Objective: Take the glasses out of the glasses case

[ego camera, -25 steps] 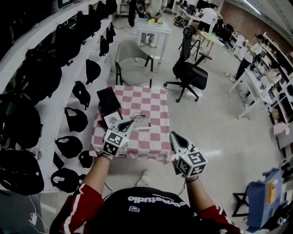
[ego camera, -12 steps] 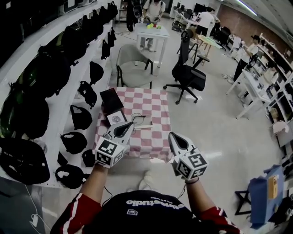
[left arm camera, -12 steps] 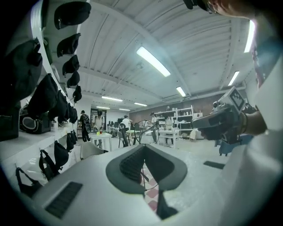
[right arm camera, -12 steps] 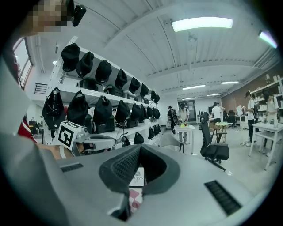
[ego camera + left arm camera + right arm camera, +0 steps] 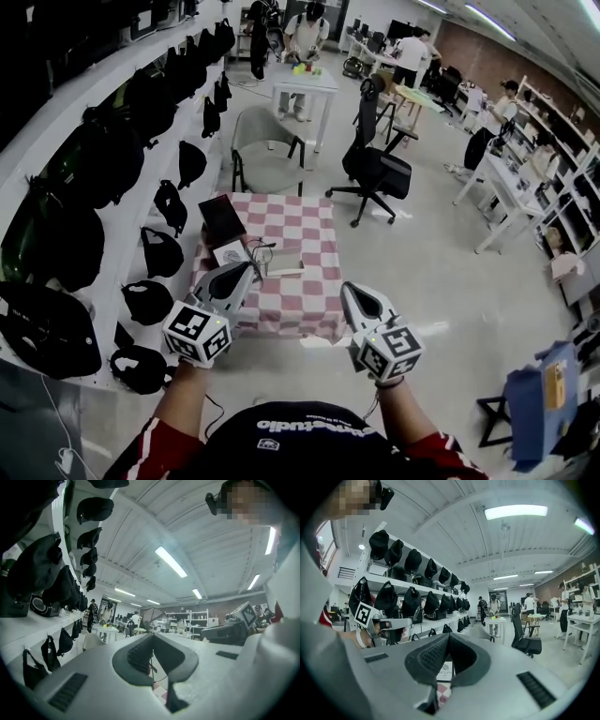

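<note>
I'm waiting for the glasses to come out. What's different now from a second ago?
The left gripper, shut on the glasses, has pulled back toward the person, carrying them away from the case. The right gripper stayed put, shut and empty; the case stayed on the table.

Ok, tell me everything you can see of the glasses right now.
The glasses have a thin dark wire frame and round clear lenses. One lens stands upright just past the tips of the left gripper, whose jaws are closed on the frame at that rim. They are held above the checked table. The other lens and the arms can't be made out.
</note>
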### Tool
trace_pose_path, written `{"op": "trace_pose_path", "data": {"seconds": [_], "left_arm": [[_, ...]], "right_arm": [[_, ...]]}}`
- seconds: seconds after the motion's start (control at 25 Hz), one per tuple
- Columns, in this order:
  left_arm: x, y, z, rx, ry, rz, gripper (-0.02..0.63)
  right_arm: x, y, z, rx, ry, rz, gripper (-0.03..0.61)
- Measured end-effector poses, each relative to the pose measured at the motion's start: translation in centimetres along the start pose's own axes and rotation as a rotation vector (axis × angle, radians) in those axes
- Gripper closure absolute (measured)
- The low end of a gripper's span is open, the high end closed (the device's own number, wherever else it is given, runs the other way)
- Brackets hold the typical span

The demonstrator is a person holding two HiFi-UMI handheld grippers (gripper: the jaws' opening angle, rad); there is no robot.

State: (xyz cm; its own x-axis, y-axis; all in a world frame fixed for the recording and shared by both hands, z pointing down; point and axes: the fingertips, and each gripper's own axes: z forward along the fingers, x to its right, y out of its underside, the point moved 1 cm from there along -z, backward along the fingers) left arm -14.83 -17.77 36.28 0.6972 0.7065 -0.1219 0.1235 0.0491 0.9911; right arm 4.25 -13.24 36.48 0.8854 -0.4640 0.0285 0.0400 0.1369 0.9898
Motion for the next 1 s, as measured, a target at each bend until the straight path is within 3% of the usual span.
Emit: {"op": "trace_pose_path", "data": {"seconds": [0.48,1.0], "left_arm": [[3.3,-2.1,-0.3,0.029,-0.13,0.025,0.603],[7.7,-3.2,0.0,0.055,-0.178,0.035,0.603]], "right_arm": [[6.5,-1.9,-5.2,0.064,-0.006,0.06,0.575],[9.7,-2.4,-8.6,0.113,-0.016,0.081,0.575]]}}
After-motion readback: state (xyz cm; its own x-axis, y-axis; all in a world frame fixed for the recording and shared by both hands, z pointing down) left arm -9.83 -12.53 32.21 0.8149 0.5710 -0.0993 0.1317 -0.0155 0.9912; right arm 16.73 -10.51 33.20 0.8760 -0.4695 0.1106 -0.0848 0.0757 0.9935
